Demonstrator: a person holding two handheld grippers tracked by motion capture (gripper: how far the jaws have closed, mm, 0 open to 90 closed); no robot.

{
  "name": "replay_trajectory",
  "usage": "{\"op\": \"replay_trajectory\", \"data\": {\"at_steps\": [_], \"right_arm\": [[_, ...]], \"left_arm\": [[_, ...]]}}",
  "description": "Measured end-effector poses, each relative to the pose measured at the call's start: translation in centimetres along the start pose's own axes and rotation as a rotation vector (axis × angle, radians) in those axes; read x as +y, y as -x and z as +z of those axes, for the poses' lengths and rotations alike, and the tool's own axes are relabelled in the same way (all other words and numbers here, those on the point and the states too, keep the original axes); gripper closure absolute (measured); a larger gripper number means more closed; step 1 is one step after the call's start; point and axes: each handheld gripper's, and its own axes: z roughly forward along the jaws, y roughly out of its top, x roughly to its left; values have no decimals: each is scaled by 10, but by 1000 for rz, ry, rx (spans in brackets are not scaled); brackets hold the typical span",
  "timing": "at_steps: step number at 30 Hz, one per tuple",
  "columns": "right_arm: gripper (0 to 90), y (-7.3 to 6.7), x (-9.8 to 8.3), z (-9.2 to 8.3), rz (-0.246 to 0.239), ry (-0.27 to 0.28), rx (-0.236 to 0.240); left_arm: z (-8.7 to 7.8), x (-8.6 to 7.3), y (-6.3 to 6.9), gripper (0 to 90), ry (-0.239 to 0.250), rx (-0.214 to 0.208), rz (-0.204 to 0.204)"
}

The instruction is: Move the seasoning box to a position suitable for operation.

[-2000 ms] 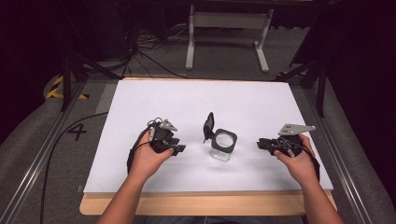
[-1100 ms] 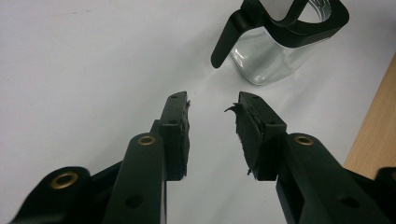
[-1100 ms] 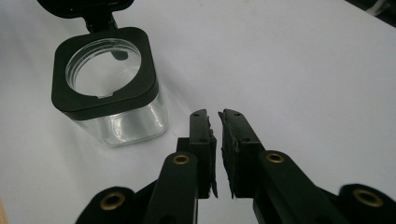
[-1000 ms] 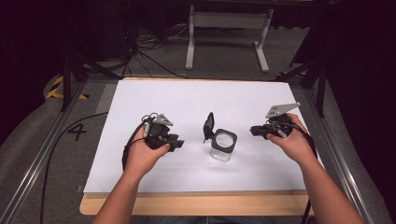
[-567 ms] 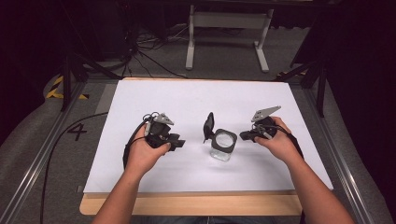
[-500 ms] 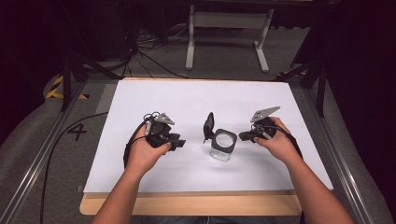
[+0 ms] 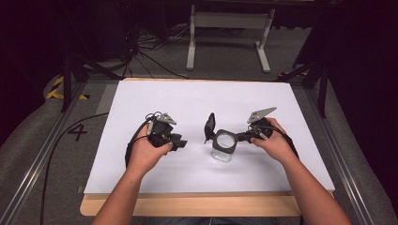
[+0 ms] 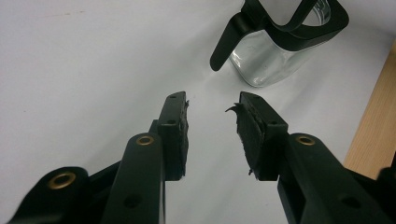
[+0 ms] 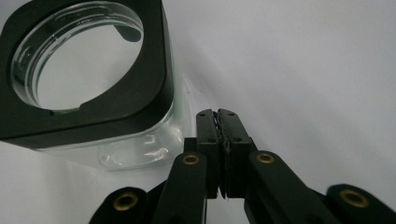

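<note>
A square glass jar (image 7: 223, 148) with a black collar and a flipped-up black lid (image 7: 209, 126) is seen standing on the white sheet (image 7: 197, 101) that covers the table (image 7: 187, 206), near its middle. The left claw (image 8: 211, 133) is held open and empty, low over the sheet to the left of the jar, its jaws pointed toward it. The right claw (image 9: 217, 140) is pressed fully closed with nothing between its jaws, its tips just beside the jar's right wall; contact cannot be told.
</note>
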Motion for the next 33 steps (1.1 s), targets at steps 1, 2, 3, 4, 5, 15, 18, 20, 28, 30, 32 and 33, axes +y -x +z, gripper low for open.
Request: {"op": "replay_trajectory", "data": {"at_steps": [1, 2, 3, 4, 5, 15, 18, 20, 28, 30, 32, 33], "right_arm": [[887, 0, 0, 1, -3, 2, 3], [892, -1, 1, 1, -7, 4, 14], [894, -2, 1, 2, -4, 4, 25], [896, -2, 1, 2, -3, 5, 34], [896, -4, 2, 3, -13, 4, 31], [898, -12, -5, 1, -18, 2, 27], [899, -18, -7, -1, -19, -7, 31], [899, -23, -9, -3, -21, -16, 39], [899, -37, -15, -5, -25, -35, 40], [900, -41, -18, -4, -30, -37, 49], [900, -43, -19, -4, -27, -43, 52], [900, -45, -20, -3, -28, -45, 56]], "left_arm": [[0, -1, 0, 632, 2, 2, -5], [1, -2, 0, 633, 9, -2, -16], [0, -2, 0, 634, 6, -2, -17], [-1, -2, 0, 637, 5, -1, -10], [-2, -3, 0, 637, 3, 0, -11], [-1, -1, -1, 638, 7, -6, -15], [1, 0, -1, 640, 3, -10, -6], [1, 0, 0, 641, 1, -15, -10], [4, 3, 2, 647, -9, -26, 0], [6, 4, 3, 651, -12, -33, 0], [7, 5, 3, 652, -20, -36, 6], [8, 5, 3, 652, -26, -38, 10]]}}
